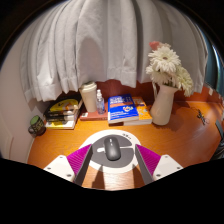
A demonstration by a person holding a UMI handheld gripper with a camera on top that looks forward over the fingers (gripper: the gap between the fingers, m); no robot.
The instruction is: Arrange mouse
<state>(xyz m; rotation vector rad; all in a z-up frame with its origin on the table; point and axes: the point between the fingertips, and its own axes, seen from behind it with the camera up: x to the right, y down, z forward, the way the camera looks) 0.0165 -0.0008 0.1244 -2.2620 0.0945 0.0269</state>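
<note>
1. The gripper (111,170) is hovering over the near edge of the wooden desk (175,140), its fingers spread apart, with the purple pads (82,157) facing inward.
2. A dark grey mouse (111,149) is lying between the fingers on a round pale mat (110,167), with a gap showing at either side of it, so nothing is pressing on it.
3. Beyond the mouse, toward the desk's back edge, a blue book (127,108) is lying flat near the middle.
4. A white vase (162,103) holding pale flowers (167,66) is standing just right of the book.
5. A pale cup (90,97) and a small bottle (100,102) are standing left of the book.
6. A stack of books (63,111) is sitting toward the desk's back left corner.
7. White curtains (90,45) are hanging behind the desk.
</note>
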